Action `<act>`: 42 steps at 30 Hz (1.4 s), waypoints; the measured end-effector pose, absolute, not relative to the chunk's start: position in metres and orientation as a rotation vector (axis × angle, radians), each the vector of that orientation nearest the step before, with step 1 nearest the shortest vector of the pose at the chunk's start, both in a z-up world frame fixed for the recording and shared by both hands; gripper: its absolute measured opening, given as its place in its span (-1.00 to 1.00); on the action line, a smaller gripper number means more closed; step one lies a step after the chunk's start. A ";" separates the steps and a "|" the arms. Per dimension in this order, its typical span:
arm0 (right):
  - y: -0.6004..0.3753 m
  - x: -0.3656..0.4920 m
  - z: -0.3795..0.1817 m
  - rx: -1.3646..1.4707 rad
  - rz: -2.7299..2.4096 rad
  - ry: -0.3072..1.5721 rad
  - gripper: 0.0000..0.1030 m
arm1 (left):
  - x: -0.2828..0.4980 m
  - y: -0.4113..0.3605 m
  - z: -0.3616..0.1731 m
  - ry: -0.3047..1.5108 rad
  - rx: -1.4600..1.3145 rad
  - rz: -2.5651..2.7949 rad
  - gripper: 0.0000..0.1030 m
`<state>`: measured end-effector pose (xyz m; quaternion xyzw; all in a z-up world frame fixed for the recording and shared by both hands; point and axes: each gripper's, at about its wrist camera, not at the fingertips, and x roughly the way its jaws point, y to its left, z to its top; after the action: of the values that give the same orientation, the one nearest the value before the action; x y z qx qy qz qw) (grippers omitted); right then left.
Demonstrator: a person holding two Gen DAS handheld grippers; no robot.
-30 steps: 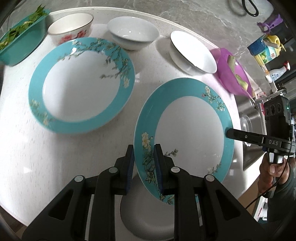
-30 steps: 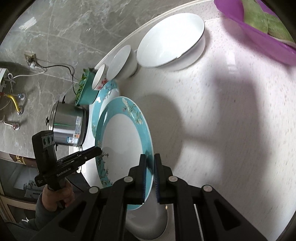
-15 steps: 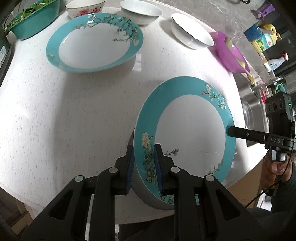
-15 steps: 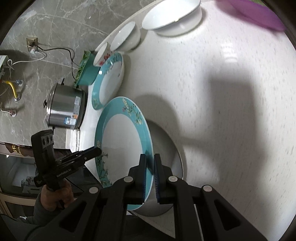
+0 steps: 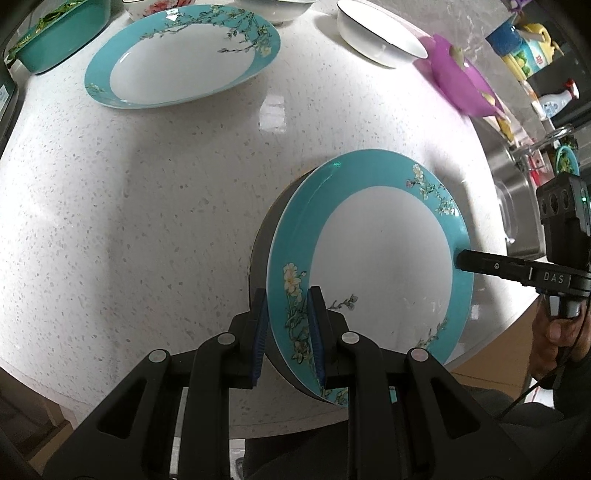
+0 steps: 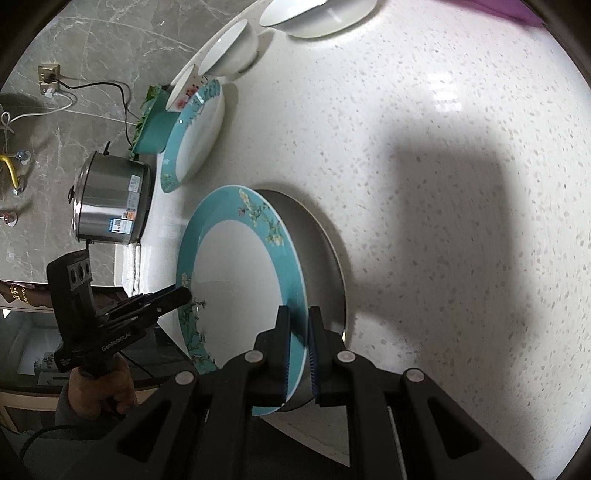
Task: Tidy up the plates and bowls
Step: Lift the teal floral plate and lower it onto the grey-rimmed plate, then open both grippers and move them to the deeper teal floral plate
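Note:
A teal-rimmed floral plate [image 5: 380, 254] is held by both grippers near the table's front edge, just above a grey plate [image 5: 264, 236]. My left gripper [image 5: 288, 317] is shut on its near rim. My right gripper [image 6: 298, 332] is shut on the opposite rim and shows in the left wrist view [image 5: 461, 258]. The held plate [image 6: 236, 273] and the grey plate [image 6: 325, 266] also show in the right wrist view. A second teal plate [image 5: 181, 55] lies at the far left of the table.
White bowls [image 5: 380, 33] and a floral bowl [image 5: 155, 5] stand along the far edge. A teal dish of greens [image 5: 55, 40] is far left, a purple dish [image 5: 465, 81] far right. A steel pot [image 6: 110, 199] stands beyond the table's left end, a sink [image 5: 517, 218] to the right.
Both grippers have carried the teal plate back toward the front edge of the table and lower. The grey plate under it now shows more. The far dishes look smaller.

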<state>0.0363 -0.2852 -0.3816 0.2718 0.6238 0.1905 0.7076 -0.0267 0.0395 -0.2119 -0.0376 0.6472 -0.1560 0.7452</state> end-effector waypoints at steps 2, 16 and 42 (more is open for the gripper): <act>-0.283 0.035 -0.383 0.590 0.417 1.388 -0.77 | -0.028 0.037 -0.215 1.419 -0.068 -0.336 -0.63; -0.273 0.032 -0.383 0.482 0.393 1.385 -0.74 | -0.025 0.014 -0.223 1.401 -0.014 -0.305 -0.58; -0.223 0.028 -0.365 0.050 0.308 1.308 -0.47 | -0.027 -0.005 -0.227 1.349 0.097 -0.239 -0.48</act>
<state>0.0275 -0.2226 -0.3650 0.0230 0.6059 0.1424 0.7824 -0.0266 -0.0049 -0.2266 0.0449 0.6226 -0.1103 0.7734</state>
